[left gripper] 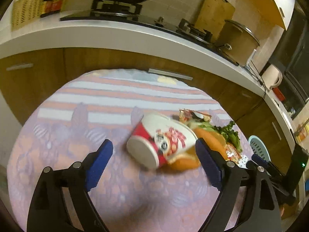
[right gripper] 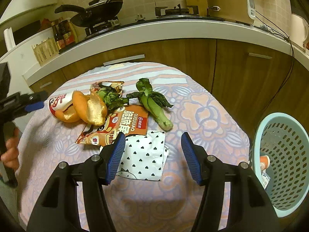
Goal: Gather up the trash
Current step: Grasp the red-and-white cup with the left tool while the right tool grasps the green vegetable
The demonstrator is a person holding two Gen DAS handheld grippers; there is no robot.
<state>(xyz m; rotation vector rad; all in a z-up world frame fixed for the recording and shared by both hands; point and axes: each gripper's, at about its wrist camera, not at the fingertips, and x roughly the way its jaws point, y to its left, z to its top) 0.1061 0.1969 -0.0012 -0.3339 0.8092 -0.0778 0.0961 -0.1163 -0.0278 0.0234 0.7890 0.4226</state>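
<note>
The left gripper (left gripper: 154,150) has its jaws spread wide with nothing pinched, and the cup (left gripper: 162,144) lies on its side just ahead of them, closer to the right-hand pad than the left. Its long axis runs slantwise: the white base faces the jaws and sits toward their middle, while the open mouth points away and to the right, against the peel (left gripper: 185,162). As I judge it, a grip would need the jaws brought forward and a little right to straddle the body. The right gripper (right gripper: 151,150) is also spread and empty, hanging over the dotted wrapper (right gripper: 144,154), so the left is the nearer to the cup. The basket (right gripper: 280,164) stands off the table's right edge, beyond the right gripper.
</note>
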